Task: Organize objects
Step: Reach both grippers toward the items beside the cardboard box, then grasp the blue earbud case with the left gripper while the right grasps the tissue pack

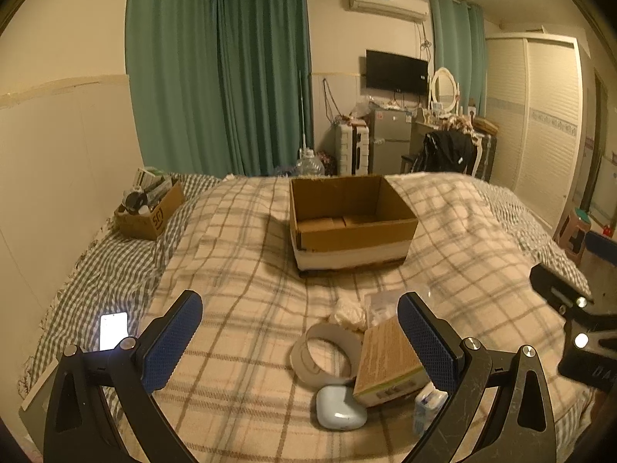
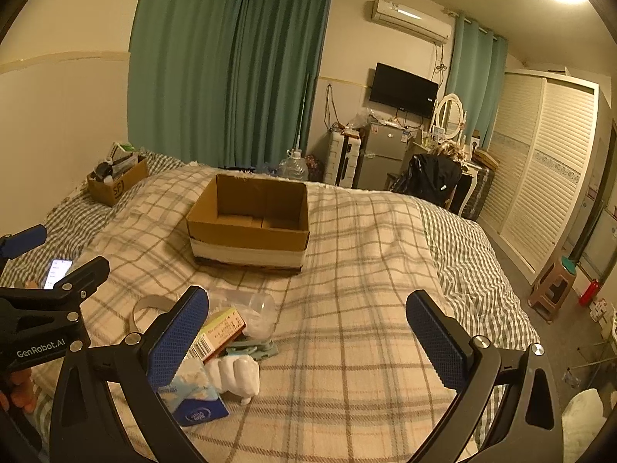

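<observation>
An open cardboard box stands on the plaid blanket, seen also in the right wrist view; only its bare bottom flaps show inside. A pile lies in front of it: a tape roll, a pale blue case, a small carton, a tissue pack, a white hand-shaped figure, and a clear plastic cup. My left gripper is open above the pile. My right gripper is open, with the pile at its left finger.
A smaller cardboard box full of items sits at the bed's far left. A lit phone lies on the checked sheet at the left. Beyond the bed are green curtains, a water jug, a fridge and a wardrobe.
</observation>
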Motion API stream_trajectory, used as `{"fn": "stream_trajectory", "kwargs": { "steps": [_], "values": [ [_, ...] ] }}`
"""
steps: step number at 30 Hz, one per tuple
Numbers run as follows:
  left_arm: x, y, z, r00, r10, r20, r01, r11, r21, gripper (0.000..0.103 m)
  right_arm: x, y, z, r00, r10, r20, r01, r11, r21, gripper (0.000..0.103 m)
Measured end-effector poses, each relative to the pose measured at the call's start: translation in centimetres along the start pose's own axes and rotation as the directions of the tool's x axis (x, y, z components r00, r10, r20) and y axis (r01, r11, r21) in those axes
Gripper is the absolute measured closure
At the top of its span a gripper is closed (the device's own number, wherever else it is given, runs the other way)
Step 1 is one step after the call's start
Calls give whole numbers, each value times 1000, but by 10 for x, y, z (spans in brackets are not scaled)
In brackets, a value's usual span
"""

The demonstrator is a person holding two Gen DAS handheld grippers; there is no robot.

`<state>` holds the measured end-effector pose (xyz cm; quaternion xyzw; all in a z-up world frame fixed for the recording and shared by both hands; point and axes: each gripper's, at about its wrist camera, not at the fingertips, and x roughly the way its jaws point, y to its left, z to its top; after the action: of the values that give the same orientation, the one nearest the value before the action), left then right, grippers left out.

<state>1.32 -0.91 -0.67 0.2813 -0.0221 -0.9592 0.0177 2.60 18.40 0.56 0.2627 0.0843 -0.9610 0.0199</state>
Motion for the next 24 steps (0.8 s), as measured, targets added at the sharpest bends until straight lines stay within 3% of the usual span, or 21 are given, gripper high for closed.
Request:
{"fn": "stream_trajectory", "kwargs": {
  "steps": [9,13,17,19,21,23,24],
  "values": [
    [28,3,-49,987,33,-158,-23,997,67,0,21,2,-25,996,20,-91,-22,1000,-19,0],
    [43,-5,-72,971,-4,-238,26,996,90,0,33,4,-38,989,34,-140,-38,999,-22,0],
    [50,-20,-79,962,-59,-268,98,986,132,0,38,8,-42,986,44,-160,-49,998,-29,0],
    [64,-30,-80,953,-46,-300,100,980,169,1,40,10,-42,985,46,-165,-52,998,-30,0],
    [78,-36,-83,941,-46,-335,114,976,187,7,42,11,-43,984,46,-171,-53,998,-35,0],
    [89,-40,-91,924,-61,-377,142,971,190,28,42,13,-44,983,47,-175,-55,998,-41,0],
    [89,-41,-93,924,-64,-378,147,970,196,39,42,13,-44,983,46,-177,-55,998,-43,0]
  ]
}}
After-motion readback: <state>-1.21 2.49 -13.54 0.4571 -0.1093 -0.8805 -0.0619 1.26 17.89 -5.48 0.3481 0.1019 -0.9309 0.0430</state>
